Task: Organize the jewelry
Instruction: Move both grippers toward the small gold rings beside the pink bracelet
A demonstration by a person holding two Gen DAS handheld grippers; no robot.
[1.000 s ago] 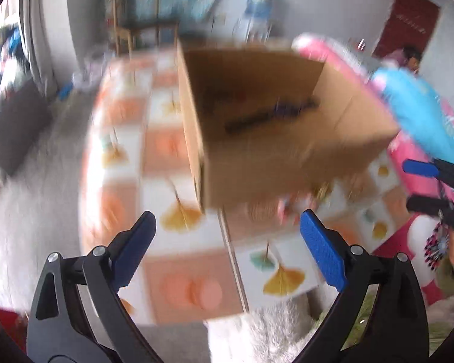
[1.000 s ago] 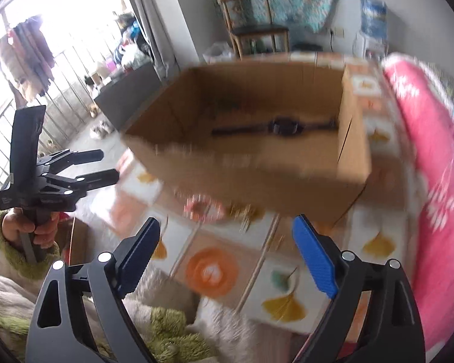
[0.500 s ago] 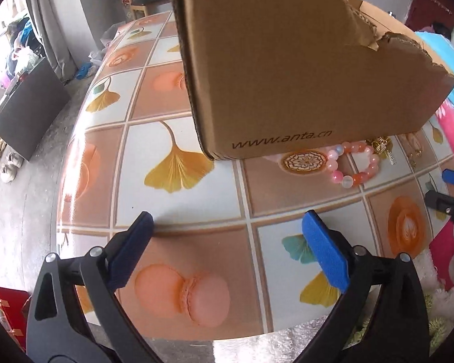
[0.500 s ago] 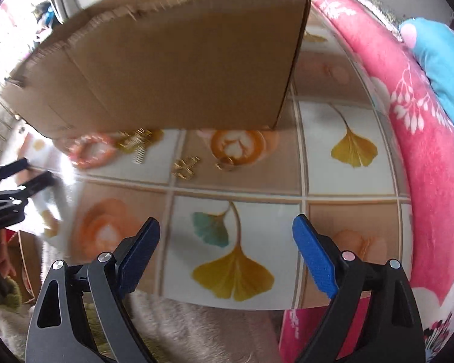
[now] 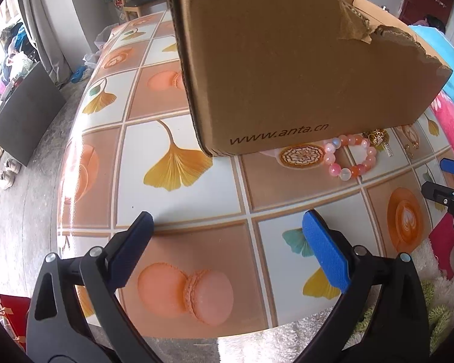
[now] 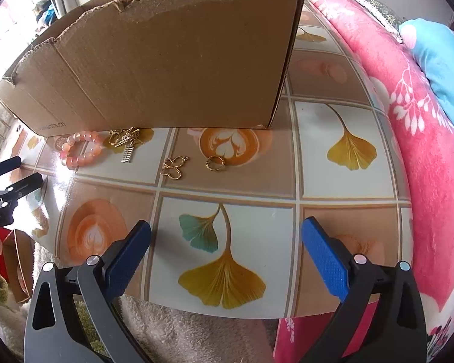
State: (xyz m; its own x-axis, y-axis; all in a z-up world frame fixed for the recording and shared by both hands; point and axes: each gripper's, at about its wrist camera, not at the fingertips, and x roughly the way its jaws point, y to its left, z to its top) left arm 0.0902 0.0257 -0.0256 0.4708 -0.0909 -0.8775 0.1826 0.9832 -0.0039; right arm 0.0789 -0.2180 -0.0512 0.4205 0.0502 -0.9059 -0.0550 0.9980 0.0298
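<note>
On the tiled tabletop [image 6: 342,181], just in front of the cardboard box [image 6: 172,60], lie four pieces of jewelry: a pink bead bracelet [image 6: 81,148] nearest the box's printed corner, a gold pendant with a ladder-like drop [image 6: 126,143] touching or almost touching it, a gold clover-shaped charm [image 6: 174,168] a little apart, and a small gold ring [image 6: 215,162] beside that. The right gripper [image 6: 227,254] hangs over the near table edge, its jaws having just been opening and now spread wide with nothing between them; the left gripper [image 5: 228,252] is likewise spread and empty, well short of the bracelet [image 5: 349,158]. All pieces are judged light. The bracelet, probably strung on elastic, should flex and roll; pinching across one side of its loop seems safest. The flat charm and ring lie low on a glossy surface and may skid, so a steep approach with pads straddling each piece is advisable. The pendant's thin drop looks delicate.
</note>
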